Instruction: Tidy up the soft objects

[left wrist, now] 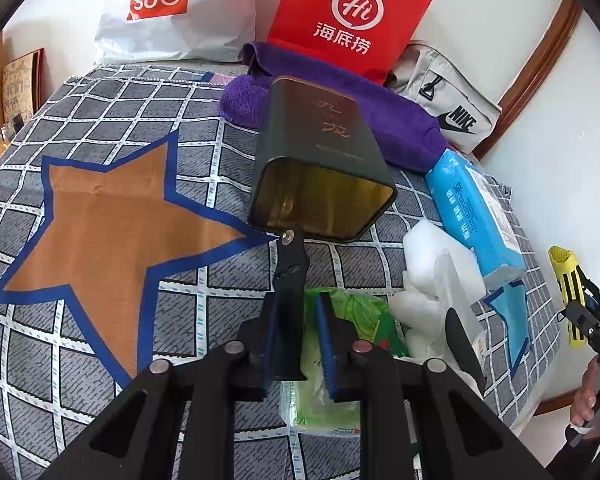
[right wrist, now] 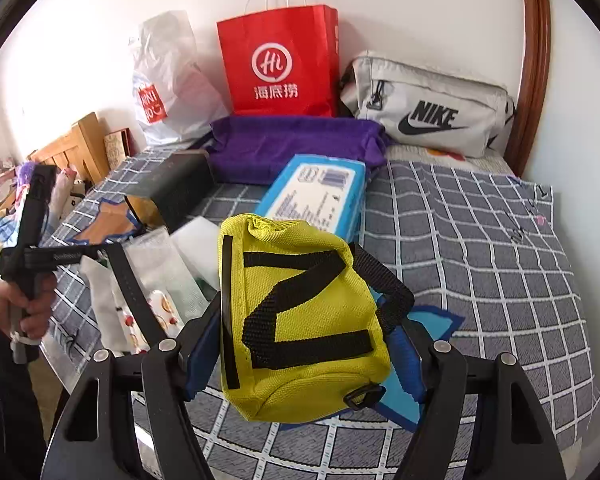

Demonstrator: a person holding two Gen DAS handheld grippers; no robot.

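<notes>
My right gripper (right wrist: 304,344) is shut on a yellow pouch (right wrist: 300,320) with black straps and holds it above the checked bedspread (right wrist: 480,260); the pouch also shows at the right edge of the left wrist view (left wrist: 566,280). My left gripper (left wrist: 296,344) is shut on a black strap-like piece (left wrist: 290,280) that reaches toward a dark tin box (left wrist: 320,160) lying on its side with its open mouth toward me. A green tissue pack (left wrist: 348,312) lies under the left fingers. A purple towel (right wrist: 292,144), a blue wipes pack (right wrist: 316,192) and white foam (left wrist: 436,264) lie nearby.
A red paper bag (right wrist: 280,60), a white Miniso plastic bag (right wrist: 164,80) and a grey Nike pouch (right wrist: 428,108) stand along the wall at the back. An orange star (left wrist: 100,216) marks the bedspread on the left. A wooden bed frame (right wrist: 534,60) rises at the right.
</notes>
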